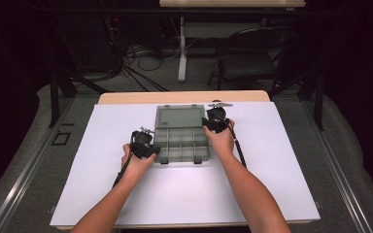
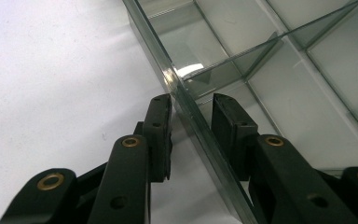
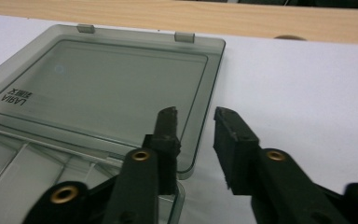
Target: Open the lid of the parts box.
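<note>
Between left tongs [image 2: 191, 109]: box wall [image 2: 186, 100] | right tongs [image 3: 196, 119] (parted) over lid [image 3: 107, 88]

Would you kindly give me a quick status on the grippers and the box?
Left gripper straddles the box's left wall, grip uncertain. Right gripper open over the flat-open lid's corner. Compartments empty, nothing in the way.

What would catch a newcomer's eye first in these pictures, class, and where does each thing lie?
First, the smoky transparent plastic compartment box at the middle of the white table sheet, its flat lid lying open on the far side. Next, the left tool astride the box's left wall, one jaw outside and one inside. The right tool stands open at the lid's right edge.
</note>
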Demonstrator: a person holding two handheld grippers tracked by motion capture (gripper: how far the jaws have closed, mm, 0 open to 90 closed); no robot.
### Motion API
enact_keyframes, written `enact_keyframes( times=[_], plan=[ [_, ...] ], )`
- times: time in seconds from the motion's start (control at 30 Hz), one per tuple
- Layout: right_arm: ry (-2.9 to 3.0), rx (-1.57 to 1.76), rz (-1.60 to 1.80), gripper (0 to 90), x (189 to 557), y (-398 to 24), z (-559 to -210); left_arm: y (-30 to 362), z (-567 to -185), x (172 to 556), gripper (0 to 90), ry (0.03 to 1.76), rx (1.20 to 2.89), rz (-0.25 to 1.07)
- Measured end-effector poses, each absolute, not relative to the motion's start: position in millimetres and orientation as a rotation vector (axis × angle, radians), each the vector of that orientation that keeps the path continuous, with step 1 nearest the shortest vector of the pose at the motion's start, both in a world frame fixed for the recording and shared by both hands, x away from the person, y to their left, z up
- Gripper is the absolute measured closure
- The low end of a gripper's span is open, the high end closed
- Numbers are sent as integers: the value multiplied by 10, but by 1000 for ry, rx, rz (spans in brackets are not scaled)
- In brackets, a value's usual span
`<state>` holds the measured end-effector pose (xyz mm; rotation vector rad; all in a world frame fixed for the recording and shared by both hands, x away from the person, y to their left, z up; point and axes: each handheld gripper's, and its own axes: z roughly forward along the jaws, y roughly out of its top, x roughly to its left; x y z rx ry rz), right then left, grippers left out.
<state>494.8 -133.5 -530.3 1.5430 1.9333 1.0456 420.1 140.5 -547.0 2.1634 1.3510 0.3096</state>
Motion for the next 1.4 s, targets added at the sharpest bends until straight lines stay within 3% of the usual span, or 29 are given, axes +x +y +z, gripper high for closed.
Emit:
enact_keyframes(
  times=[0.23, 0.33, 0.7, 0.97, 1.0, 1.17, 1.4],
  plan=[
    [1942, 1505, 1065, 575, 4860, -1346, -5233, 1411, -5467, 4204, 676, 1368, 2149, 292],
    [1941, 1498, 1073, 554, 4831, -1369, -5218, 1437, -5458, 4214, 612, 1392, 2122, 274],
    [1932, 1457, 1131, 454, 4672, -1478, -5127, 1564, -5326, 4157, 240, 1366, 2039, 255],
    [1980, 1349, 1115, 346, 4496, -1495, -5065, 1572, -5280, 4113, 147, 1316, 2056, 224],
    [1980, 1329, 1098, 282, 4437, -1503, -5035, 1577, -5271, 4105, 119, 1316, 2056, 229],
    [1984, 1316, 1119, 180, 4263, -1564, -4958, 1622, -5221, 4057, 55, 1292, 2054, 228],
    [1975, 1274, 1160, 115, 3937, -1709, -4871, 1707, -5107, 3931, 3, 1236, 2022, 243]
  ],
)
